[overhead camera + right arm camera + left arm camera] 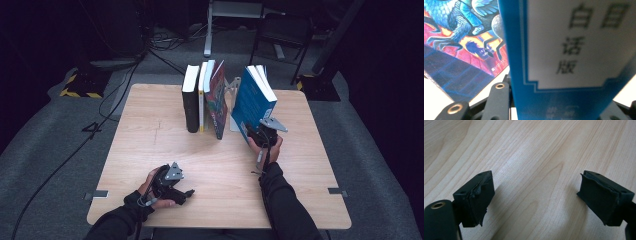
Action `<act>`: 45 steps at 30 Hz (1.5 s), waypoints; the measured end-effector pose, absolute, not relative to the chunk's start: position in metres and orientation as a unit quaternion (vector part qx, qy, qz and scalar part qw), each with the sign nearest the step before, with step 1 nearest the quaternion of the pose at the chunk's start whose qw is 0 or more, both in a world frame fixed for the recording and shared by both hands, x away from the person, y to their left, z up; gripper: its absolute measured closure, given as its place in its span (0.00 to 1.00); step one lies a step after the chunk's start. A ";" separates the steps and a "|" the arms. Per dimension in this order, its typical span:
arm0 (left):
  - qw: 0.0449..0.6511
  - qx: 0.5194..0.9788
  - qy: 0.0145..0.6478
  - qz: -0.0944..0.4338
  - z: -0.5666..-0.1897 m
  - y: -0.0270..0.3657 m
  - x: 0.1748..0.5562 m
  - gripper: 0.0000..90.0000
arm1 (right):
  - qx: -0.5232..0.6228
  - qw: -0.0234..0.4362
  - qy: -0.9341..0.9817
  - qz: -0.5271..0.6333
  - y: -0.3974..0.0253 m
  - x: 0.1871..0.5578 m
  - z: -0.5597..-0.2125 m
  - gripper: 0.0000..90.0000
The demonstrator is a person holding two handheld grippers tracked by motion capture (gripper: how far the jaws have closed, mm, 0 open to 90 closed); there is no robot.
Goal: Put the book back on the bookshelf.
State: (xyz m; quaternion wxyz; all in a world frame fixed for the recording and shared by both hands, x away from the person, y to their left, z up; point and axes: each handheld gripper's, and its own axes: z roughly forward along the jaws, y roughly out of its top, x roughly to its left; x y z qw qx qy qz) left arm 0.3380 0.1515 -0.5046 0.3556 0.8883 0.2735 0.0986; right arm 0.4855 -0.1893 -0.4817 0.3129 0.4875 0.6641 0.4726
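While the left tool (186,192) rests idle at the near edge of the bench (150,150), its jaws stand wide apart over bare wood, holding nothing; the left gripper view shows the worn black pads (477,200) and the grain between them. Farther in, the right tool (260,134) meets the blue book (252,102) at its near lower end. In the right gripper view the blue spine (564,62), with its white label of printed characters, rises from between the jaws, so the tool appears clamped on the spine's lower part, probably to steer the volume while it stands. The book stands on its bottom edge, its long axis roughly vertical but tipped leftward at the top, spine toward the person, page edges facing away and up. Just beyond and to the left lies a gap in which a pale bookend (231,85) shows, then a book with a colourful illustrated cover (217,100), leaning, next to a yellow-spined book (202,97) and a black book (190,97) standing upright. By this arrangement, the blue book seems bound for the row, and the gap suits it.
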 end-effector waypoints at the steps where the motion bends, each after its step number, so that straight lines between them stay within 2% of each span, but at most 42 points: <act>1: 0.356 0.888 0.274 0.099 -0.505 0.151 0.338 0.15 | 0.488 0.311 0.667 0.469 -0.190 0.485 -0.481 0.65; 3: 0.356 0.888 0.274 0.099 -0.505 0.151 0.338 0.15 | 0.481 0.301 0.675 0.471 -0.193 0.482 -0.479 0.55; 6: 0.355 0.888 0.273 0.100 -0.505 0.152 0.337 0.15 | 0.455 0.288 0.701 0.469 -0.199 0.472 -0.475 0.51; 9: 0.355 0.888 0.273 0.100 -0.505 0.152 0.337 0.15 | 0.431 0.286 0.719 0.465 -0.209 0.461 -0.474 0.52; 14: 0.356 0.888 0.274 0.100 -0.505 0.152 0.337 0.15 | 0.424 0.275 0.725 0.468 -0.223 0.450 -0.482 0.66; 45: 0.356 0.889 0.271 0.099 -0.505 0.151 0.338 0.15 | 0.474 0.318 0.695 0.438 -0.189 0.476 -0.481 0.68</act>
